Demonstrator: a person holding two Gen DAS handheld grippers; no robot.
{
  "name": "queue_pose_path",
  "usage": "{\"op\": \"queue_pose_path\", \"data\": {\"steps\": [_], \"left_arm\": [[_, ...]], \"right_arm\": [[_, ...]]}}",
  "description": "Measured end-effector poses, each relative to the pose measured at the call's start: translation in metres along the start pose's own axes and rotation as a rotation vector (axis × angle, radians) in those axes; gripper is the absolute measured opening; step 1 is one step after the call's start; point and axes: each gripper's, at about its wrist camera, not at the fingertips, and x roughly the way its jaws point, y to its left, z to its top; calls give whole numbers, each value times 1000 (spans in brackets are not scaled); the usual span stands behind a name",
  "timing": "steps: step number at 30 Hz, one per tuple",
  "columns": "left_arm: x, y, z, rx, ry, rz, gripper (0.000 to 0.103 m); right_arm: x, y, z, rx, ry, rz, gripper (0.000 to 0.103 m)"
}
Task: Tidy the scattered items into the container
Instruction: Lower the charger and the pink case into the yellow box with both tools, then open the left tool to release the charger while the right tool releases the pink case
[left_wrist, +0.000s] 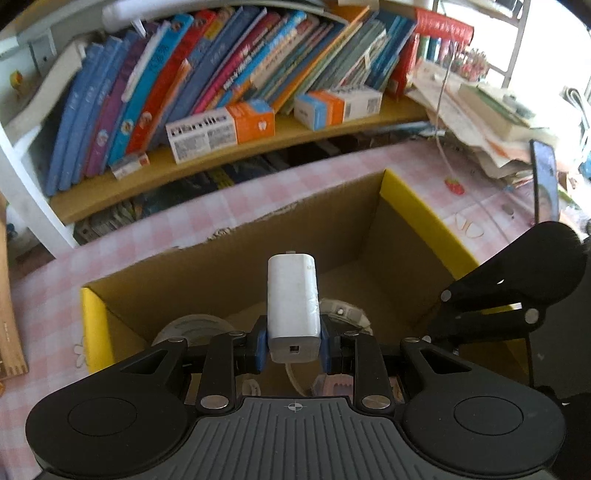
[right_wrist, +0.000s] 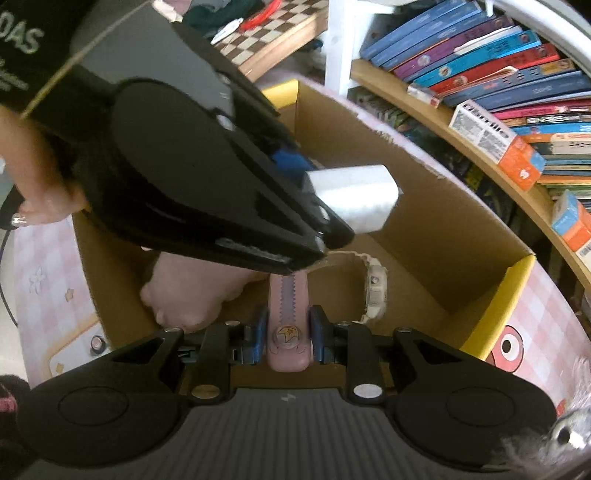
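An open cardboard box with yellow flaps (left_wrist: 413, 206) (right_wrist: 424, 177) stands on the pink checked tablecloth. My left gripper (left_wrist: 293, 349) is shut on a white charger block (left_wrist: 293, 299) and holds it above the box; it also shows in the right wrist view (right_wrist: 354, 197). My right gripper (right_wrist: 288, 338) is shut on a pink utility knife (right_wrist: 287, 317) over the box's near edge. A cream wristwatch (right_wrist: 373, 288) (left_wrist: 343, 308) and a pink soft item (right_wrist: 192, 291) lie inside the box. A roll of tape (left_wrist: 195, 325) lies in the box too.
A bookshelf (left_wrist: 221, 74) full of leaning books and small cartons stands behind the box. A pile of papers and books (left_wrist: 487, 110) and a phone (left_wrist: 545, 181) are at the right. A chessboard (right_wrist: 273, 29) lies at the far left.
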Motion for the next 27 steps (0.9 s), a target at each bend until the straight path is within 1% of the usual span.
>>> {"op": "queue_pose_path", "data": {"steps": [5,10,14,18,23,24,26,27], "left_arm": [[16,0,2,16,56,16,25],[26,3,1,7,80,31,25],[28,7,0,-9,79,38,25],[27,11,0,-27,74,27,25],[21,10,0,-23,50,30,27],[19,10,1,-24,44,28,29],[14,11,1,-30,26,33,41],[11,11,1,-37,15,40,58]], "right_arm": [[8,-2,1,-24,29,23,24],[13,-1,1,-48,44,32,24],[17,0,1,-55,53,40,24],[21,-1,2,-58,58,40,24],[23,-1,3,-53,57,41,24],[22,-1,3,-51,54,38,24],[21,-1,4,-47,44,34,24],[19,-1,5,-45,36,31,29]]}}
